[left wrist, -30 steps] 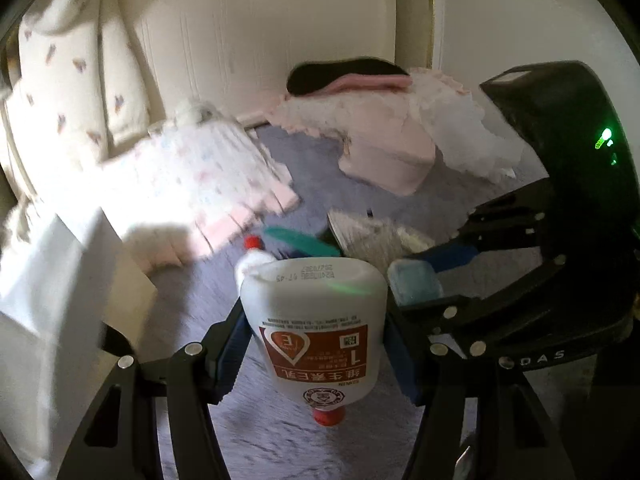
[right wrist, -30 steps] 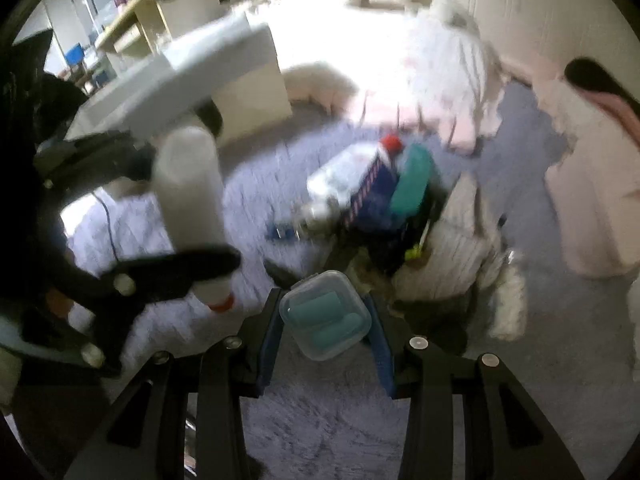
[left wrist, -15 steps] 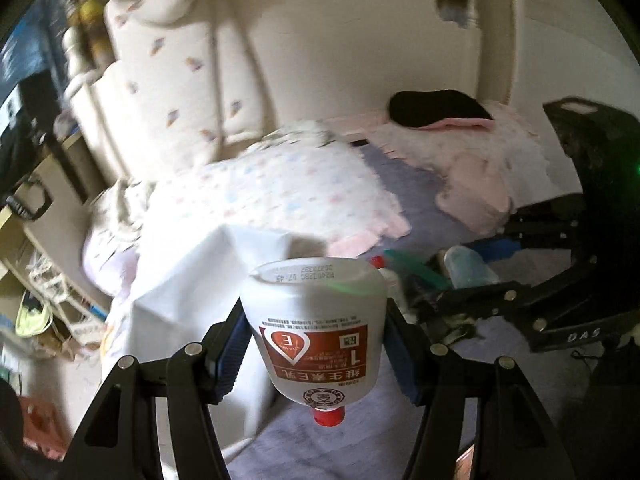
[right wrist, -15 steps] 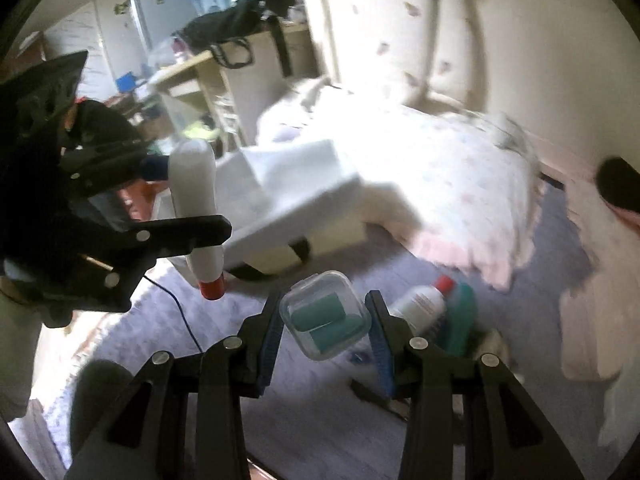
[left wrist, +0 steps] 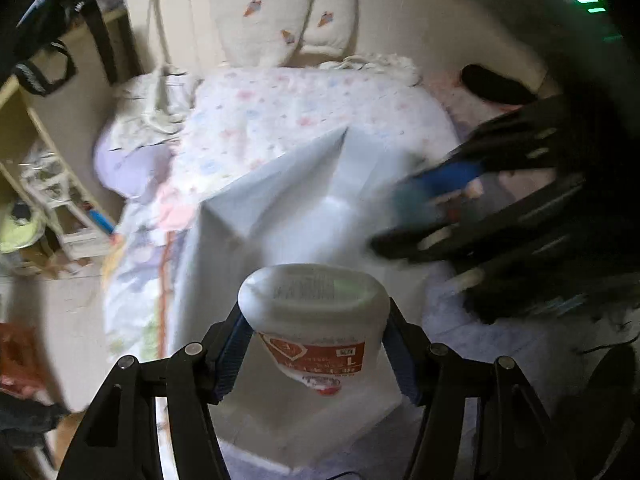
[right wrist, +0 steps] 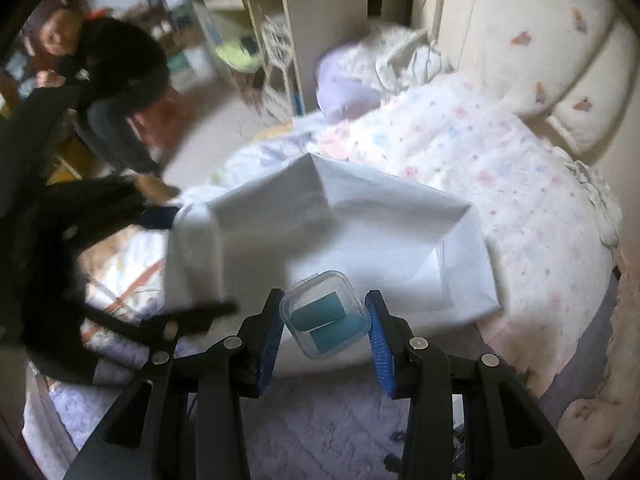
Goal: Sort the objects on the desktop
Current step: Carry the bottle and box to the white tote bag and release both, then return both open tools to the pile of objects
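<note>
Bedroom: floral quilt on bed [right wrist: 500,168], white open box [right wrist: 400,220] mid-frame on it. Left hand-held gripper [left wrist: 316,344] clamped on white bottle [left wrist: 316,320], held upside down, bottom centre of its view. Right hand-held gripper [right wrist: 326,320] clamped on clear case [right wrist: 324,314] with teal pieces inside, above the box's near edge.
</note>
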Demonstrator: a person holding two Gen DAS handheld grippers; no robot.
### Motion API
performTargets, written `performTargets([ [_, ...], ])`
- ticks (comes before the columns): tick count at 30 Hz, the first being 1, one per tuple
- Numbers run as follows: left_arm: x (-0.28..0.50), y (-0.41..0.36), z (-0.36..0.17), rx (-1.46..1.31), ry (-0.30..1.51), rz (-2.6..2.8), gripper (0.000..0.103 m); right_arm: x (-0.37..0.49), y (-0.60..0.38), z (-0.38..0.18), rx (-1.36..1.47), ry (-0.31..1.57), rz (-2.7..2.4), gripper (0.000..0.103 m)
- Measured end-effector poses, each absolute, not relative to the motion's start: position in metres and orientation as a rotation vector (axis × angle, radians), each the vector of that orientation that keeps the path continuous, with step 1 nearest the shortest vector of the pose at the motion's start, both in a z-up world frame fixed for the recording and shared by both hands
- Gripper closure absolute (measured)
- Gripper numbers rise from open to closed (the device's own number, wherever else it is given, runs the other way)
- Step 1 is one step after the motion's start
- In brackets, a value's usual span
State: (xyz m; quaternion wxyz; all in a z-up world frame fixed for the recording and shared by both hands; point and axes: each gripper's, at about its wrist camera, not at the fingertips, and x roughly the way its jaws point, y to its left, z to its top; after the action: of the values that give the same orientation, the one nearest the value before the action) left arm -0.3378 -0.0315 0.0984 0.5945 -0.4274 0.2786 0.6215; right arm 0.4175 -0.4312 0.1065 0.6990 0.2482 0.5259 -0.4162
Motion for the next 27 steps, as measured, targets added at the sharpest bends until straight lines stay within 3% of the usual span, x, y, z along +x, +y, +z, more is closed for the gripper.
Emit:
performTargets([
  [1,-0.34,-0.027,0.094,-1.012,0.654,1.444,0.034,0.422,-0.438,0.098,0.566,1.208,-0.932,0.062],
  [2,-0.343,-0.023,0.086,-1.053,0.71,1.47,0.016,0.427,-0.447,0.088,0.585,1.253,-0.947,0.061],
  [3,-0.348,-0.012,0.073,-1.144,0.786,1.502,0.013,0.429,-0.454,0.079,0.6,1.304,-0.99,0.059],
  [6,-0.355,-0.01,0.064,-1.205,0.761,1.458,0.013,0.427,-0.463,0.066,0.679,1.345,-1.026,0.046],
  [17,-0.36,-0.021,0.087,-1.146,0.64,1.419,0.013,0.436,-0.457,0.076,0.725,1.294,-1.043,0.041],
  [27,-0.327,-0.034,0.15,-0.972,0.561,1.491,0.013,0.402,-0.421,0.149,0.721,1.051,-1.099,0.041],
])
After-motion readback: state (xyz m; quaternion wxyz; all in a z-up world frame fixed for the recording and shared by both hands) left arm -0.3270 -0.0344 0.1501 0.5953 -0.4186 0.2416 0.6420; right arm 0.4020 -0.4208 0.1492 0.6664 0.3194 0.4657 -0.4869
